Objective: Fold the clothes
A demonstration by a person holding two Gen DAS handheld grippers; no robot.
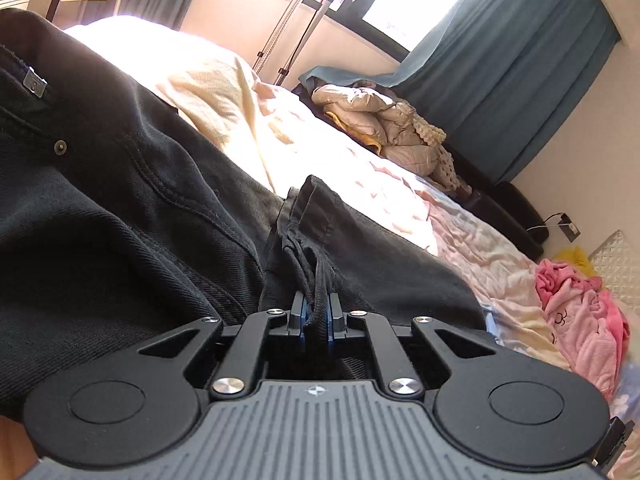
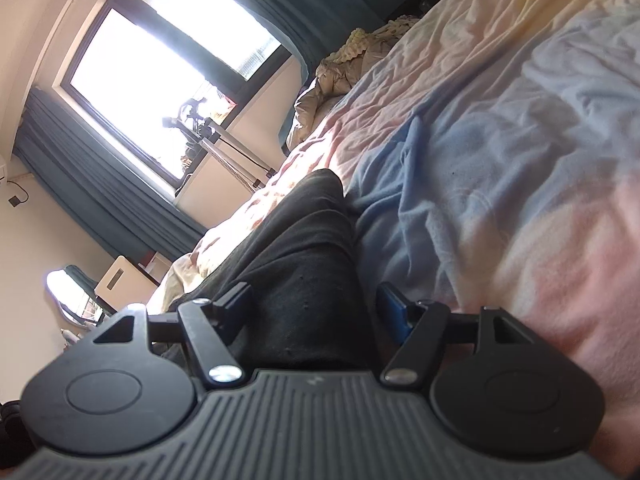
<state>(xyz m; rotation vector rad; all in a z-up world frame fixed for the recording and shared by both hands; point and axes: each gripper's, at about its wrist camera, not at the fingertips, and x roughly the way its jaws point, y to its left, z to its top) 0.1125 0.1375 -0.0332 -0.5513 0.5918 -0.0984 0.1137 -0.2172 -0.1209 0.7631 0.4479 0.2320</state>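
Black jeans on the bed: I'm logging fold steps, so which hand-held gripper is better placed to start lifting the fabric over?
Left. The left hand-held gripper is already shut on a bunched edge of the black jeans. The right hand-held gripper stands open astride the denim, so it must close first.

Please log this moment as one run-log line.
step: grasp | left gripper: shut on jeans | right gripper: open, jeans between fingers | surface: bed

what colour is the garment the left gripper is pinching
Black denim jeans; shows best in the left wrist view.
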